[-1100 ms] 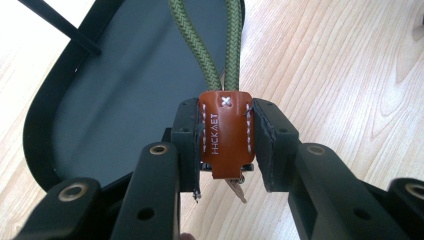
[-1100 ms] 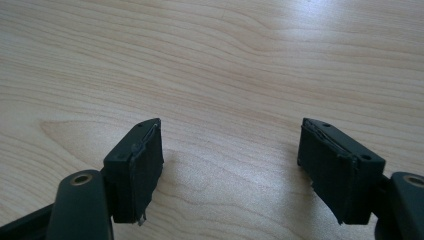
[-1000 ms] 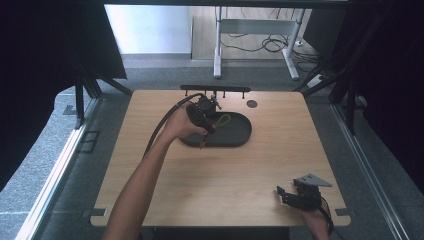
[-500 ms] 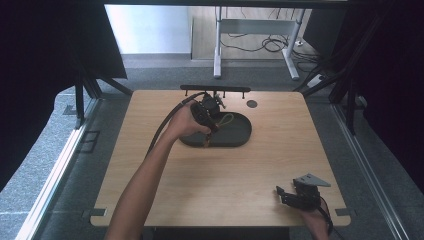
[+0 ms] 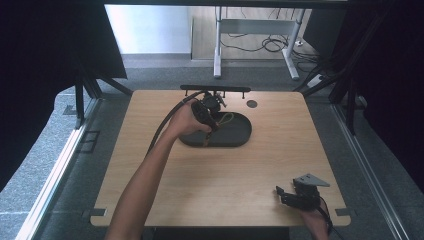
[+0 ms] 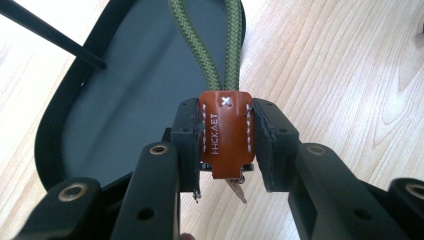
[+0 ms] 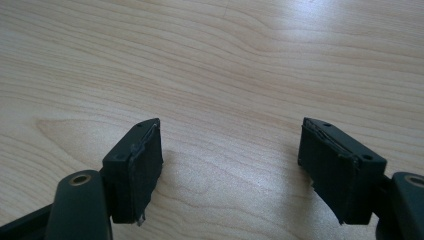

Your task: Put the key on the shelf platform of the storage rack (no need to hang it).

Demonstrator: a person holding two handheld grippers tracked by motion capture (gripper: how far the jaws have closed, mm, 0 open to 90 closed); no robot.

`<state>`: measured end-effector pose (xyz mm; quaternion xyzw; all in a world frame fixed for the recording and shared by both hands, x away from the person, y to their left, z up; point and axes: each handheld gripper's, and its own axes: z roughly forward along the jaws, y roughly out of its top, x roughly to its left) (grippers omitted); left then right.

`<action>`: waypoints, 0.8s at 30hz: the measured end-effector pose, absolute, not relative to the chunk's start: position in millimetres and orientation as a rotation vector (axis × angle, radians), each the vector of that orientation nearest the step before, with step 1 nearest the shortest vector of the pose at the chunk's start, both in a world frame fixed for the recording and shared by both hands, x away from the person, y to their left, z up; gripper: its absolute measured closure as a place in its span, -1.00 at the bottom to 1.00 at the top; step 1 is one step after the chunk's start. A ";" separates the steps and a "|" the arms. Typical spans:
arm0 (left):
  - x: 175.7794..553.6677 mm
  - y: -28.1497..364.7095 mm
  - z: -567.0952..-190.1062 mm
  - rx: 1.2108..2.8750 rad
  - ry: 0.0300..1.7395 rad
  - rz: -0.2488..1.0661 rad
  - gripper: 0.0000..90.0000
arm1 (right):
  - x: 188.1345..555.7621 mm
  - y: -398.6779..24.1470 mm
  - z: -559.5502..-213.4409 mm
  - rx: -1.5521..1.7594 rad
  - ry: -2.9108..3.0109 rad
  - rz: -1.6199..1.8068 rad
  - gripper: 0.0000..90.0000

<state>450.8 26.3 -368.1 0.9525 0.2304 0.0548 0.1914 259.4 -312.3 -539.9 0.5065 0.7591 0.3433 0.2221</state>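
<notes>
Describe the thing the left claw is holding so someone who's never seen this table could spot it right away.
Find the dark oval tray at the far middle of the wooden table. Over its near left edge, the left claw grips a brown leather tab with white stitching. A green braided cord loop runs from it over the tray.

The green cord (image 6: 210,45) runs off the left gripper view's top edge.
</notes>
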 end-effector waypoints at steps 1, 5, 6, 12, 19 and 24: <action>450.8 26.1 -367.1 2.675 0.646 0.156 0.49 | 259.5 -312.3 -539.9 1.399 2.097 0.948 -0.42; 449.9 24.2 -365.6 2.683 0.642 0.153 0.49 | 259.5 -311.9 -539.9 1.397 2.099 0.944 -0.42; 449.8 23.7 -365.8 2.684 0.641 0.152 0.49 | 259.5 -311.8 -539.9 1.395 2.101 0.942 -0.42; 450.8 22.7 -367.0 2.688 0.642 0.151 0.49 | 259.3 -311.3 -539.9 1.396 2.102 0.940 -0.42; 450.7 21.3 -367.1 2.690 0.638 0.155 0.49 | 259.5 -310.7 -539.9 1.395 2.103 0.938 -0.43; 451.0 20.3 -368.2 2.693 0.635 0.151 0.49 | 259.6 -310.6 -540.0 1.393 2.104 0.937 -0.43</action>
